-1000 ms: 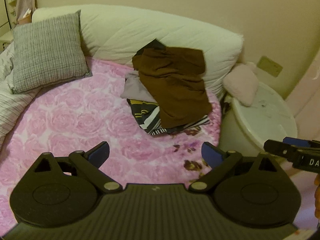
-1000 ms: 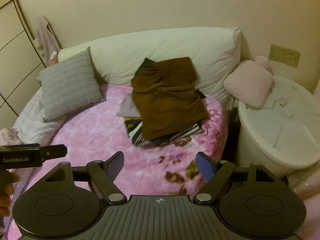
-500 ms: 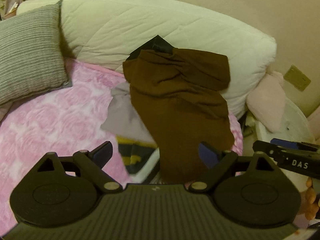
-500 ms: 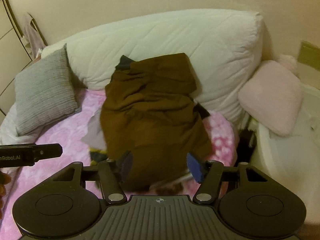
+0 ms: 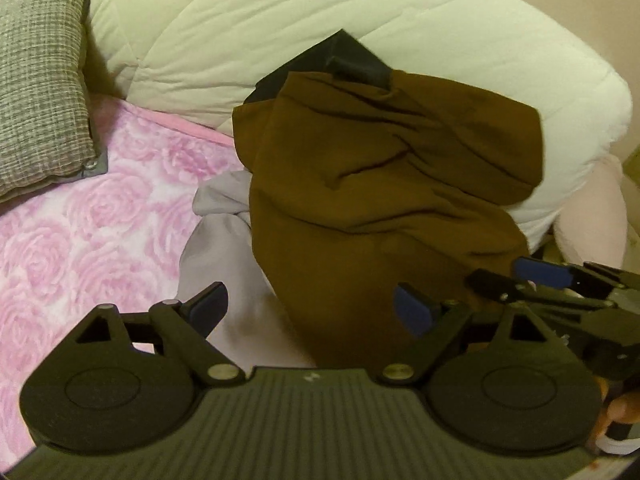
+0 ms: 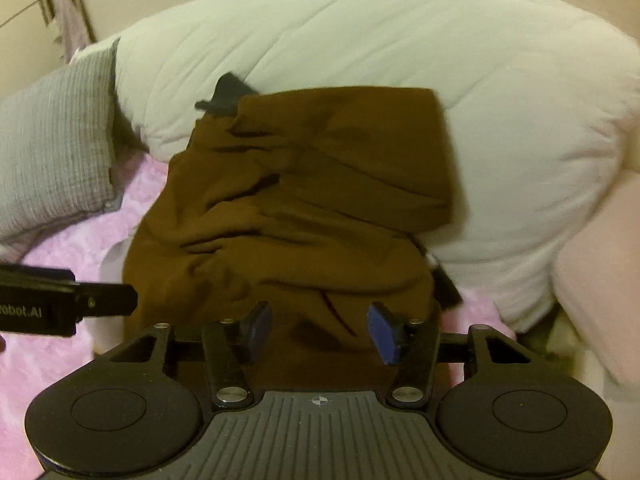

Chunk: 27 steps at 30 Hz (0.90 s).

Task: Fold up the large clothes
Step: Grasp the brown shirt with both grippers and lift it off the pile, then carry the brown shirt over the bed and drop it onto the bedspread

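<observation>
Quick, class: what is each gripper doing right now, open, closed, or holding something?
Left gripper: open, holding nothing, over the brown garment.
Right gripper: jaws closing on the brown garment's near edge, pads not yet pressing.

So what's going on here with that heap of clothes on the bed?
A person is working with two hand-held tongs over a pile of clothes on a pink flowered blanket. The brown garment lies on top, propped against a big white duvet. The right tongs are closing, with the garment's near edge between their tips but not yet pinched. The left tongs hang wide open over its left edge and a grey garment. Nothing is lifted.
</observation>
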Motion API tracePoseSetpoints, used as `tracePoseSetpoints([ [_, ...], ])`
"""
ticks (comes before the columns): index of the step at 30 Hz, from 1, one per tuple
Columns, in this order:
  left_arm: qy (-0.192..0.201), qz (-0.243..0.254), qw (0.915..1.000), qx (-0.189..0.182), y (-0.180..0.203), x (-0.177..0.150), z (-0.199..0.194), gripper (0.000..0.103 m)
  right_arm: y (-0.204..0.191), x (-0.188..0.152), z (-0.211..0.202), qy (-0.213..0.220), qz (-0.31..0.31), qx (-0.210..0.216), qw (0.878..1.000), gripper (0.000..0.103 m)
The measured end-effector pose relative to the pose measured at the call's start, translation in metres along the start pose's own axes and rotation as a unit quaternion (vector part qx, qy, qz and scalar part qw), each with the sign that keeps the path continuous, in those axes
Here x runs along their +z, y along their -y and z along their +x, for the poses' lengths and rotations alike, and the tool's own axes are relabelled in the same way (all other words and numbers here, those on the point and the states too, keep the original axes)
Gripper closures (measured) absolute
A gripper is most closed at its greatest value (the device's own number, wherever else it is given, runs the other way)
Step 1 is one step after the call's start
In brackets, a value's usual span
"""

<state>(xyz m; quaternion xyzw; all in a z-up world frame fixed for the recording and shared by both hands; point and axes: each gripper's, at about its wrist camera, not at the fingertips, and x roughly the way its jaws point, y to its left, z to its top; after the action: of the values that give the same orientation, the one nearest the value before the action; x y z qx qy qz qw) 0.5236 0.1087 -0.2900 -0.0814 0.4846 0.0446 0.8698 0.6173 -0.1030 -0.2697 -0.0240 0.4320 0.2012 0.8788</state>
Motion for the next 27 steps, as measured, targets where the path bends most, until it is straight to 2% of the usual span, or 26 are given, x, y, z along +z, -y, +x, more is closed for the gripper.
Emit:
tracePoseSetpoints([
  [1, -0.003, 0.000, 1.0000, 0.002, -0.002, 0.001, 0.004, 0.016, -0.001, 0.000, 0.007, -0.002, -0.007, -0.001, 1.000, 0.052],
  [2, -0.004, -0.001, 1.0000, 0.003, -0.004, 0.003, 0.007, 0.016, -0.003, 0.000, 0.015, -0.007, -0.015, -0.003, 1.000, 0.058],
  [3, -0.006, -0.004, 1.0000, 0.004, -0.007, 0.003, 0.010, 0.017, -0.005, 0.000, 0.020, -0.007, -0.024, -0.006, 1.000, 0.078],
  [4, -0.007, -0.006, 0.9999, 0.005, -0.011, 0.004, 0.011, 0.018, -0.008, 0.000, 0.023, -0.006, -0.038, -0.010, 0.999, 0.090],
  [5, -0.007, -0.008, 0.9999, 0.004, -0.013, 0.005, 0.011, 0.019, -0.011, 0.001, 0.022, -0.005, -0.053, -0.006, 0.999, 0.101],
  [6, -0.006, -0.012, 0.9999, 0.002, -0.017, 0.006, 0.008, 0.020, -0.014, 0.002, 0.018, 0.001, -0.062, -0.010, 0.998, 0.103],
  [12, 0.021, -0.036, 0.9991, -0.004, -0.041, 0.003, -0.036, 0.022, -0.034, 0.016, -0.054, 0.063, -0.059, 0.008, 0.996, 0.103],
  [15, 0.040, -0.056, 0.9976, -0.004, -0.056, -0.004, -0.068, 0.022, -0.058, 0.013, -0.098, 0.101, -0.095, 0.029, 0.990, 0.103],
  [18, 0.058, -0.072, 0.9957, 0.003, -0.068, -0.015, -0.103, 0.022, -0.082, 0.012, -0.132, 0.120, -0.113, 0.046, 0.985, 0.103],
  [20, 0.079, -0.086, 0.9931, 0.007, -0.077, -0.026, -0.134, 0.023, -0.100, 0.014, -0.166, 0.154, -0.114, 0.088, 0.978, 0.103],
  [22, 0.100, -0.102, 0.9896, 0.017, -0.089, -0.040, -0.170, 0.023, -0.125, 0.014, -0.198, 0.185, -0.140, 0.112, 0.966, 0.103],
  [27, 0.152, -0.149, 0.9757, 0.053, -0.124, -0.096, -0.267, 0.023, -0.179, 0.002, -0.265, 0.206, -0.156, 0.167, 0.952, 0.103],
])
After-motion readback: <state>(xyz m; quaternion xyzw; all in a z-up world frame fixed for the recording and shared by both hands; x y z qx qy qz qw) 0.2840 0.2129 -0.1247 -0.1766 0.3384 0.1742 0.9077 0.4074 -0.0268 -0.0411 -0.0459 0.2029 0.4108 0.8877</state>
